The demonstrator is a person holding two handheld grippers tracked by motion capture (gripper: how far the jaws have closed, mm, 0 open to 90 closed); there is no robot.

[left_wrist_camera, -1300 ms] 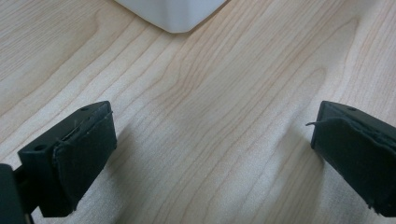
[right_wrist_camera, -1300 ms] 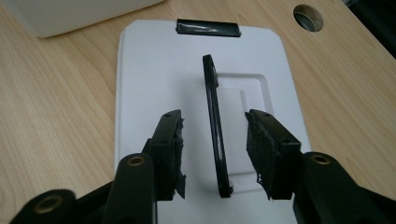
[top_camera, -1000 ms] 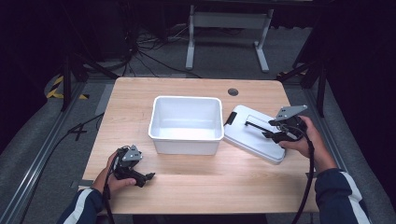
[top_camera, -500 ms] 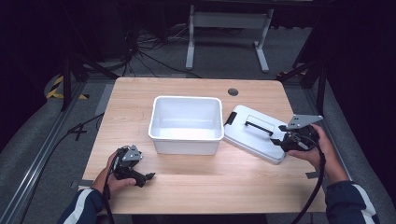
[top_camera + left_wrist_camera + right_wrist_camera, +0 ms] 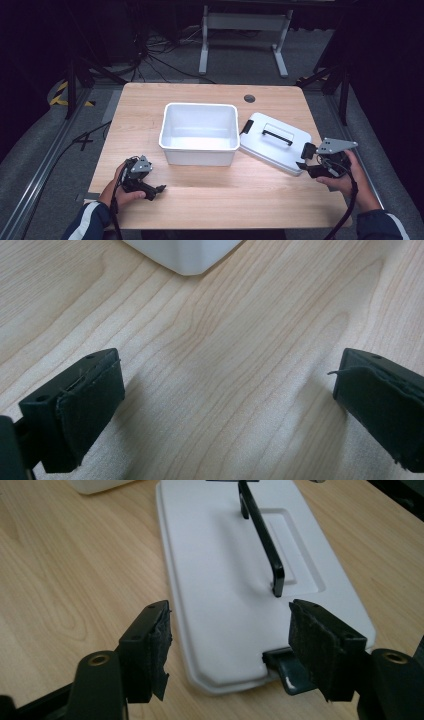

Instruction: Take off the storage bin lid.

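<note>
While spread, right gripper (image 5: 306, 167) faces lid (image 5: 274, 142).

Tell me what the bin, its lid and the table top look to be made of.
Bin: white plastic, probably moulded; smooth, slightly glossy walls with rounded corners and a rolled rim.
Lid: the same white plastic, satin sheen, with a pressed recess under a black handle that looks like plastic, though metal can't be ruled out.
Table top: light wood or wood-look laminate; grain lines show, matte.
</note>
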